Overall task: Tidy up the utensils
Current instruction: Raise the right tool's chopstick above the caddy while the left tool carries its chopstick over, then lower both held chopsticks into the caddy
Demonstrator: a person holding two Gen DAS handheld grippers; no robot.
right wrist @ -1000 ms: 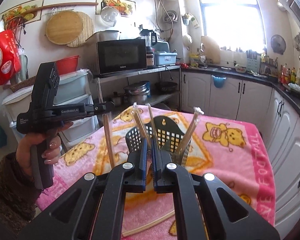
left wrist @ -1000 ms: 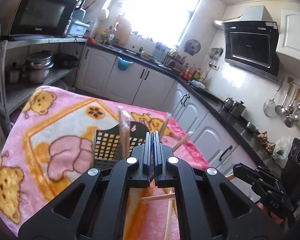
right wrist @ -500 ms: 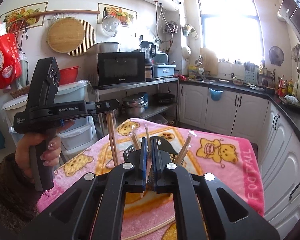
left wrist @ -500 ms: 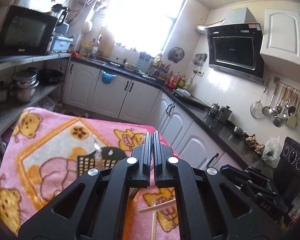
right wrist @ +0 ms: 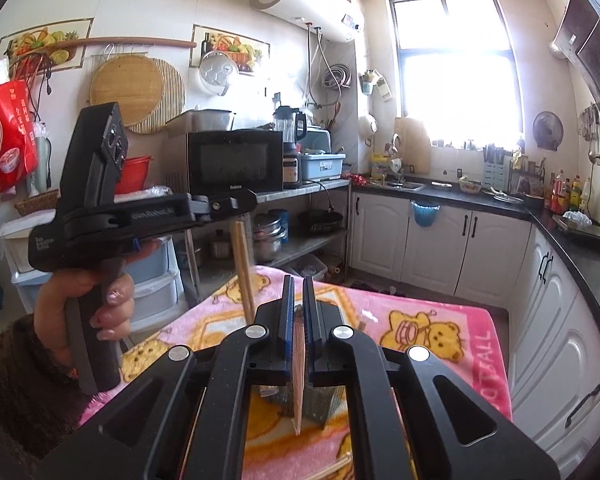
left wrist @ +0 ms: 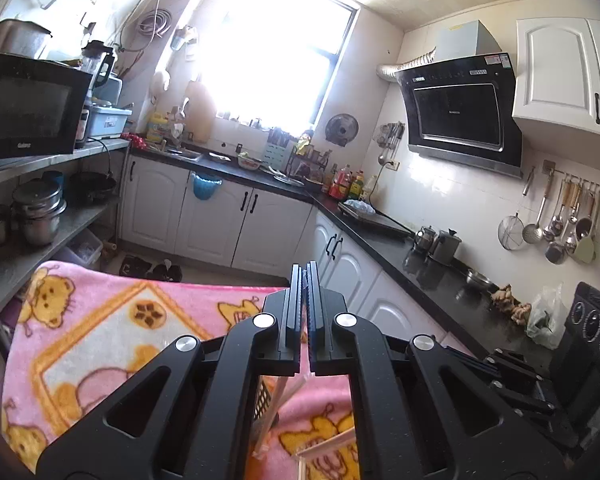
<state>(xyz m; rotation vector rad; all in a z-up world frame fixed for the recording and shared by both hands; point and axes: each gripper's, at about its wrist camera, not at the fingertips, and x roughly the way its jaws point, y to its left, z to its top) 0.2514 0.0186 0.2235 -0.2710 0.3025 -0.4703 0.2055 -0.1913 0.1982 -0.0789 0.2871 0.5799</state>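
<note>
- Both grippers have risen since a second ago; right gripper (right wrist: 296,292) pinches a chopstick pair (right wrist: 298,380) between its jaws.
- Left gripper (right wrist: 236,204), jaws pressed on chopsticks (right wrist: 244,268), hangs above the pink-blanketed surface (right wrist: 432,320).
- Black utensil basket (right wrist: 320,404) now sits lower, behind the jaws.

My left hand-held gripper (left wrist: 304,312) points nearly level, jaws pressed together. My left hand (right wrist: 82,312) wraps its upright grip, nails showing. My right hand-held gripper (right wrist: 296,320) also points nearly level, its jaws almost closed with a narrow gap between them.
</note>
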